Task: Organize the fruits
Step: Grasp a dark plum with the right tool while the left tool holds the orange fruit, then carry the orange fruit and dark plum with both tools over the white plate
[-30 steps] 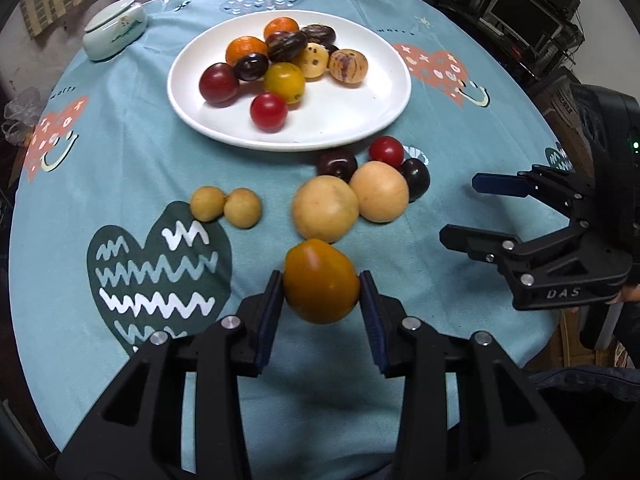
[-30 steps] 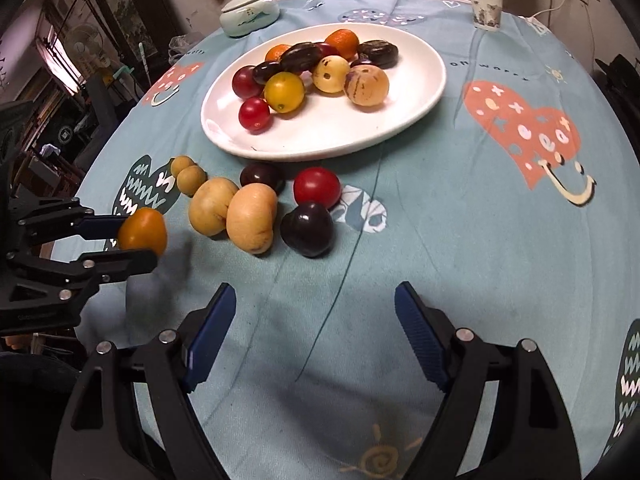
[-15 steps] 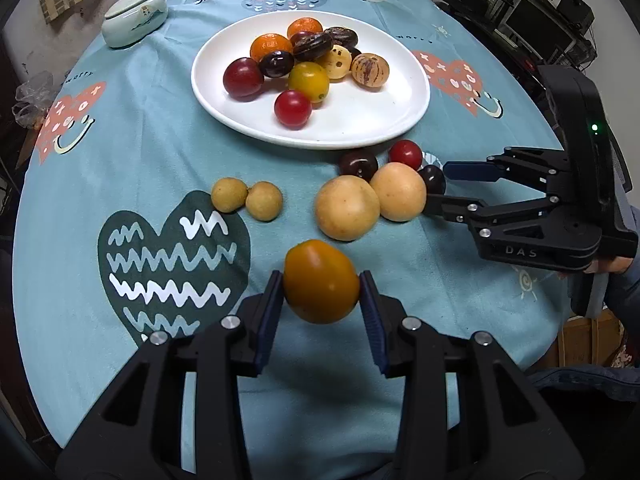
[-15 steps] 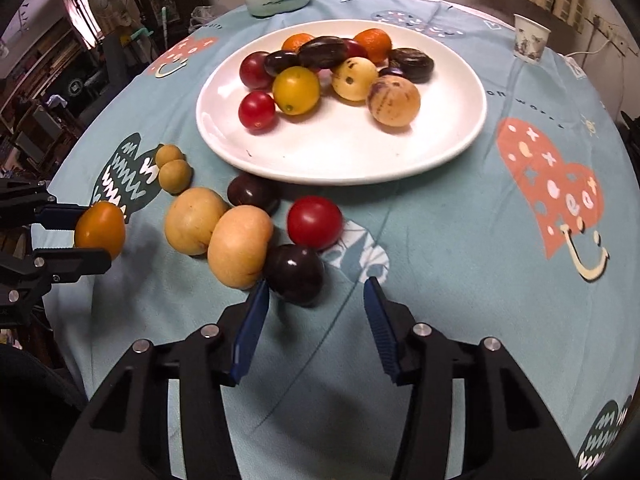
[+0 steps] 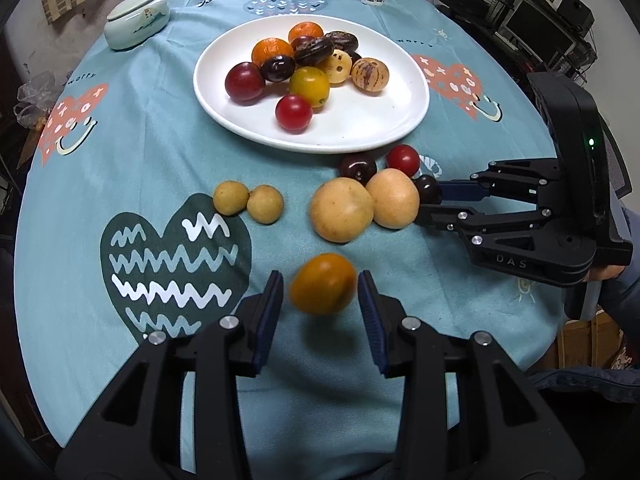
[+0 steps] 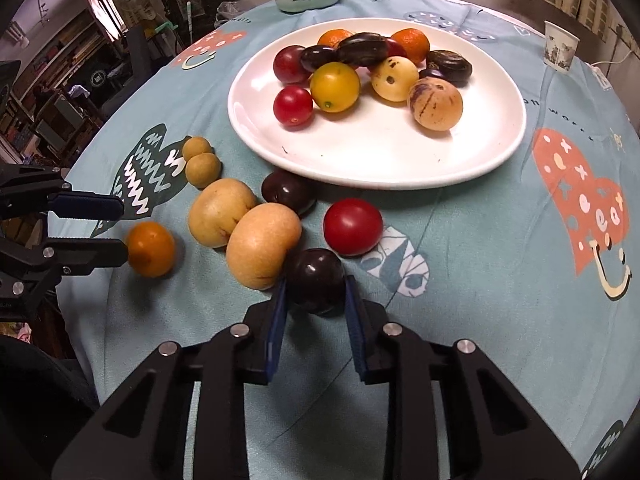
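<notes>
1. Blue cloth with heart prints covers the round table (image 6: 480, 280). The white plate (image 6: 400, 160) stands toward the far edge, already with a heap of fruits on its far half.
2. My right gripper (image 6: 315, 286) is closed on the dark plum (image 6: 316, 280). Both pads press its sides, and it sits on the cloth near the table's near edge.
3. This plum touches the tan fruit (image 6: 262, 246) on its left side, and the red tomato (image 6: 352, 226) lies just beyond it. I cannot tell if the tomato touches it.
4. From the jaws, the plate lies straight ahead and a little to the right, with its near half bare. I judge that the plum must go up first and then forward, so that the tan fruit does not roll.
5. My left gripper (image 5: 320, 280) has its jaws open. The orange fruit (image 5: 322, 284) is between the pads but free on both sides, and it looks blurred.
6. The right hand is nearer to the plate.
</notes>
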Available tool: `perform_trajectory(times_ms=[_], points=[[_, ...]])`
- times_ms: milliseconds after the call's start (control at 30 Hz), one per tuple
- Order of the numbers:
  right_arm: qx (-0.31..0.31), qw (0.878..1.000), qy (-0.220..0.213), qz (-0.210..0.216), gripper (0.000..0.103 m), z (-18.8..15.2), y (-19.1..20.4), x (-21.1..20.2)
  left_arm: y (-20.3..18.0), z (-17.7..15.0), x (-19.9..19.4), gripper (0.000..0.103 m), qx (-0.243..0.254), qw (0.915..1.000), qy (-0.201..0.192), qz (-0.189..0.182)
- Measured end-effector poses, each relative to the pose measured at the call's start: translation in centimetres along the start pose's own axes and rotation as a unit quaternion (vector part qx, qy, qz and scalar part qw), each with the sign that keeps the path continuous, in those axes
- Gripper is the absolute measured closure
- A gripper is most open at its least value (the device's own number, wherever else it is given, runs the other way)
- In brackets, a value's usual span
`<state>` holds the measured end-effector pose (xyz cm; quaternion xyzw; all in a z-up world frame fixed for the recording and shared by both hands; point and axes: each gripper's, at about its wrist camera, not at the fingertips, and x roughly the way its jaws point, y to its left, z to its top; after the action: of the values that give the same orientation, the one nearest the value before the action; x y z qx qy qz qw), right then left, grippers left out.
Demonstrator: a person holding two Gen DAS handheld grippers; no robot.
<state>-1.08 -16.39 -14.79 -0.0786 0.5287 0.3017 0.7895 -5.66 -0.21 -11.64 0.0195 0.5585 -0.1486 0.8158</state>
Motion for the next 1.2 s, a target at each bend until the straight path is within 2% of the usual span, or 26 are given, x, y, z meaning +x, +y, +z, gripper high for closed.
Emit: perform_trajectory(times_ms=[233,300,333,367,633,800,1100,1200], points=[[0.018,1.0,-0.002,0.001,0.074,-0.7,-0.1,-0.3,0.1,0.0,0.3,0.064,0.002,1.0,0.006,-0.002],[0.023,1.0,-0.003,0.0,0.074,-1.0,-0.2,-0.6,0.2,-0.2,0.3,0.06,0.005,0.9999,0.008,-0.004],[0.026,1.0,-0.005,0.0,0.074,-1.1,-0.3,-0.8,0.2,-0.3,0.3,0.05,0.006,0.9999,0.009,-0.005],[0.03,1.0,-0.006,0.0,0.074,-1.3,-0.4,-0.9,0.2,-0.4,0.3,0.048,0.007,0.9999,0.009,-0.004],[0.061,0.998,-0.009,0.003,0.074,-2.8,-1.2,-1.7,-0.4,-0.3,2.5,0.048,0.014,0.9992,0.035,-0.009],[0.071,0.997,-0.013,0.007,0.074,-3.2,-1.3,-2.2,-0.2,0.9,3.7,0.048,0.004,0.9992,0.039,0.004],[0.072,0.997,-0.011,0.014,0.074,-3.5,-0.9,-2.3,-0.3,1.5,4.2,0.049,0.012,0.9991,0.04,0.004],[0.073,0.997,-0.007,0.016,0.074,-3.6,-0.7,-2.2,-0.3,1.5,4.2,0.055,0.011,0.9992,0.039,0.006]])
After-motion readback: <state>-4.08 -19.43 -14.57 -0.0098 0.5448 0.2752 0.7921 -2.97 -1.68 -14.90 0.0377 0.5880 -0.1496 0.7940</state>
